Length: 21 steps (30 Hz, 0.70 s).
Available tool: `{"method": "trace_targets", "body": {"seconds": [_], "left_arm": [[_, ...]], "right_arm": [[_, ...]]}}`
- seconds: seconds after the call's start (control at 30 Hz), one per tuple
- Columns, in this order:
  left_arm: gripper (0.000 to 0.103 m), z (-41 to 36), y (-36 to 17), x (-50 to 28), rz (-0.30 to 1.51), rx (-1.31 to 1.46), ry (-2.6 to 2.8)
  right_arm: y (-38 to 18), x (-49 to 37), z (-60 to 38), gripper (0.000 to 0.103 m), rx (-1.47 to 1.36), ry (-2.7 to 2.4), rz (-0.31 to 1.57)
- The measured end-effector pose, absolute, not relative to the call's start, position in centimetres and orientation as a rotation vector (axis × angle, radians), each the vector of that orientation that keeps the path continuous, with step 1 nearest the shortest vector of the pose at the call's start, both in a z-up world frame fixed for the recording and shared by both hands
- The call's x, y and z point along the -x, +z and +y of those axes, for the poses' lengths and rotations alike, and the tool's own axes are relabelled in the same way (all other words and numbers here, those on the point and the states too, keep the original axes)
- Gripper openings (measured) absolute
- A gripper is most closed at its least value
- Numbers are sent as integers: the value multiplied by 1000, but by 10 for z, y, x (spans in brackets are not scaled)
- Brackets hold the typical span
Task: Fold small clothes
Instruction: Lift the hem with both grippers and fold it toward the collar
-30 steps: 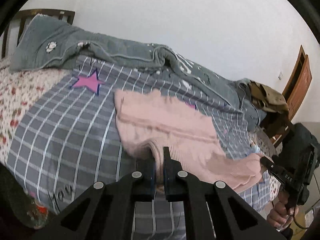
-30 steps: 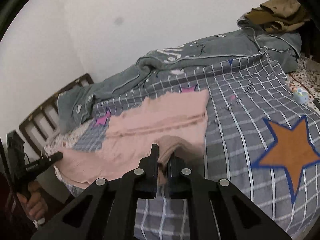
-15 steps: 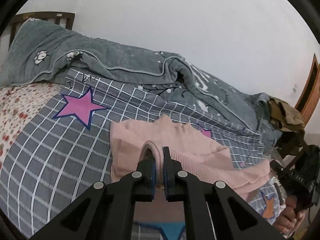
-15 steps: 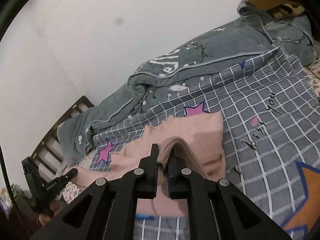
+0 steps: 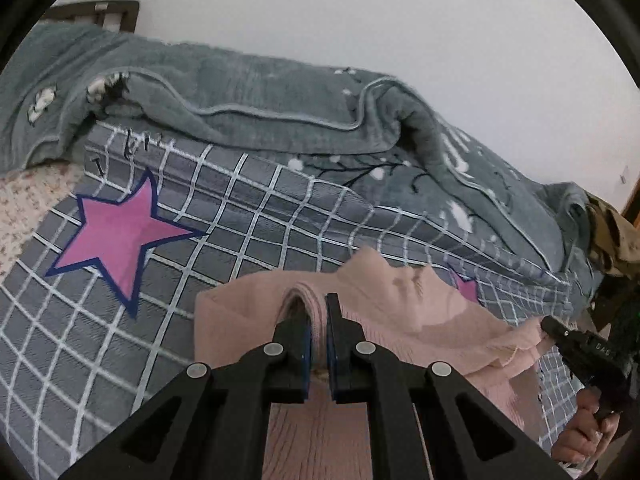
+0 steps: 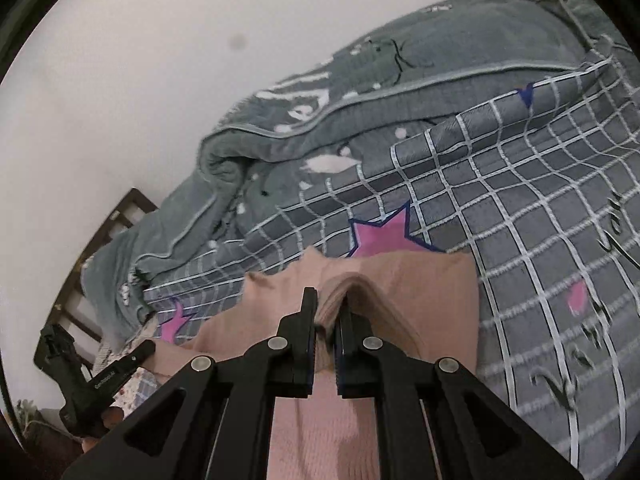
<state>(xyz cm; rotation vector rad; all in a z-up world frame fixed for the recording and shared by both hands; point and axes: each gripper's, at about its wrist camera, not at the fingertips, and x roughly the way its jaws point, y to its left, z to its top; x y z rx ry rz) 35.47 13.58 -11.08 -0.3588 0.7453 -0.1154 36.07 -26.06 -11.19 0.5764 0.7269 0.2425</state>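
Currently mid-fold: L gripper (image 5: 317, 312) & R gripper (image 6: 329, 309) both clamped on pink knit top (image 5: 420, 312), hem lifted toward 12 o'clock over checked blanket (image 5: 256, 208). Laying down + further folds left.

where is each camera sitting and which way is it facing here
Left wrist: sits on the left hand-held gripper, looking along its fingers, down across the bed toward the wall; it is shut on the pink knit garment; the right hand-held gripper and the hand holding it show at far right.
Right wrist: sits on the right hand-held gripper, same downward slant, also shut on the pink knit garment; the left hand-held gripper shows at lower left.
Shared: the garment, checked star blanket, grey quilt.
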Motion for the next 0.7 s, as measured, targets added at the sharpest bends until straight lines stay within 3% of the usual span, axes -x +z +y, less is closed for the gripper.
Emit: {"method": "trace_targets", "body": {"seconds": [0.13,0.23,0.3,0.7], "left_arm": [[12,143,-126,-381,811,421,-125],[25,145,-132,-385,813,404,-114],[31,146,-132,-383,801,370,-115],[32,121,-155,-407,841,131,-85]], "right_arm": [[-127,-392,-258,14,-552,220,764],[-135,-402,-257,18,-527,234,797],[-140,-400,-258,29,-518,247,792],[-177,-415,-250,32,-373,154,856]]}}
